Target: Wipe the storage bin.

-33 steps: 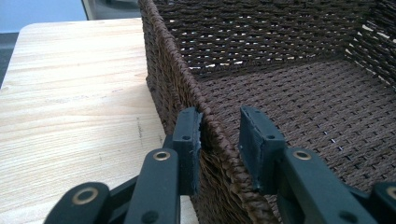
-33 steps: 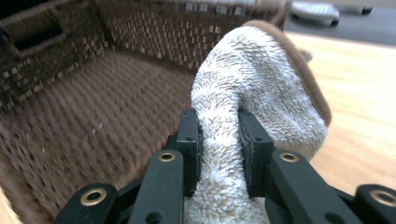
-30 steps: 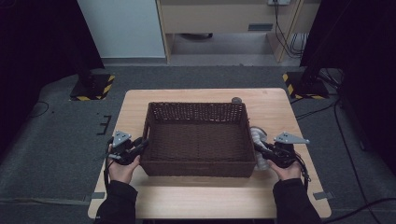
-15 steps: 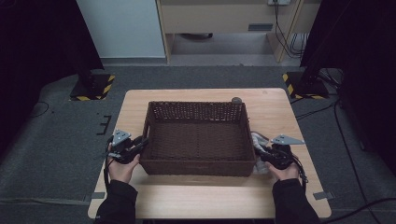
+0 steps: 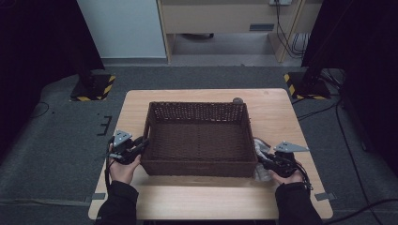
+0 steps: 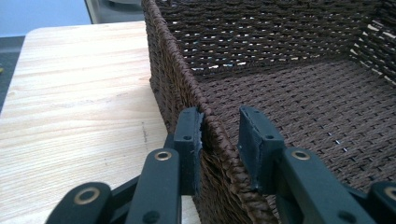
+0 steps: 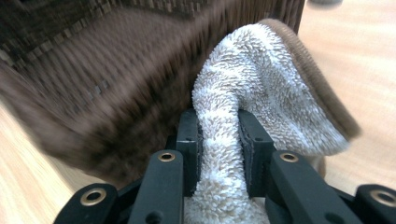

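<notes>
Now, keep your left gripper (image 6: 219, 140) astride the basket (image 5: 199, 140) wall, jaws not quite pinching it, and lift the towel (image 7: 261, 93), clamped in your right gripper (image 7: 219, 140) just outside the basket, over the rim.

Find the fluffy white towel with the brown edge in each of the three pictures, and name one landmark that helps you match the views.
High view: the fluffy white towel with the brown edge lies low right, beside the dark brown woven basket, at the right gripper.
Left gripper view: not in it.
Right gripper view: centre, pinched between the jaws, rising to the upper right.
Shared landmark: the woven basket.
</notes>
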### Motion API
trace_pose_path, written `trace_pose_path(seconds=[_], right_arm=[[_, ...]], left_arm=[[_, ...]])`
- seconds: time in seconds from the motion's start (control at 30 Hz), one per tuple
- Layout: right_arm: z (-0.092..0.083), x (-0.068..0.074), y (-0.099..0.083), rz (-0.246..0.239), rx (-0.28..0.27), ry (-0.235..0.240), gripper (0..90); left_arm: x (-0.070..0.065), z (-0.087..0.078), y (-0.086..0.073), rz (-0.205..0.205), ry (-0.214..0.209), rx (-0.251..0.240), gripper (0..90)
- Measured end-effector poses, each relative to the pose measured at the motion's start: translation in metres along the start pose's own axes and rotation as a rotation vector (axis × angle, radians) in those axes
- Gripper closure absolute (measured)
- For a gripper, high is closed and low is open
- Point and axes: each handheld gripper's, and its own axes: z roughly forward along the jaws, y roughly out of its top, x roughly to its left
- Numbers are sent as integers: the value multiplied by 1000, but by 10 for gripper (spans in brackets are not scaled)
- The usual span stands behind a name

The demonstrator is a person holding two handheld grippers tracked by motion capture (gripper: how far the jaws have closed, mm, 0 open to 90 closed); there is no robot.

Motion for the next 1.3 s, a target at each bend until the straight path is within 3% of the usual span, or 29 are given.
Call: trace_pose_path(seconds=[0.13,0.3,0.47,0.53,0.67,0.87,0.97,1.07,1.13,1.23,1.3], right_arm=[[15,-2,-6,-2,65,-9,738],[11,-2,-2,-2,46,-25,737],[-23,4,13,-11,-142,-18,738],[-31,7,15,-31,-176,3,737],[-22,8,8,-36,-122,10,738],[9,1,-9,-29,55,0,738],[10,2,-7,-28,60,-12,737],[-1,2,-3,-27,20,-12,737],[-13,2,2,-15,-48,-12,736],[-31,5,9,-16,-145,6,737],[-38,8,10,-33,-171,24,737]], left_arm=[[1,2,2,8,10,0,685],[2,3,2,4,6,-1,682],[2,3,2,2,4,-2,681],[2,3,2,1,4,-4,681],[2,3,2,3,10,-3,683],[2,4,3,-2,16,-6,685],[4,4,2,-16,12,-11,668],[8,4,0,-58,25,-31,537],[10,2,0,-67,29,-47,472],[9,-3,2,-71,17,-63,447],[7,-7,2,-60,8,-60,452]])
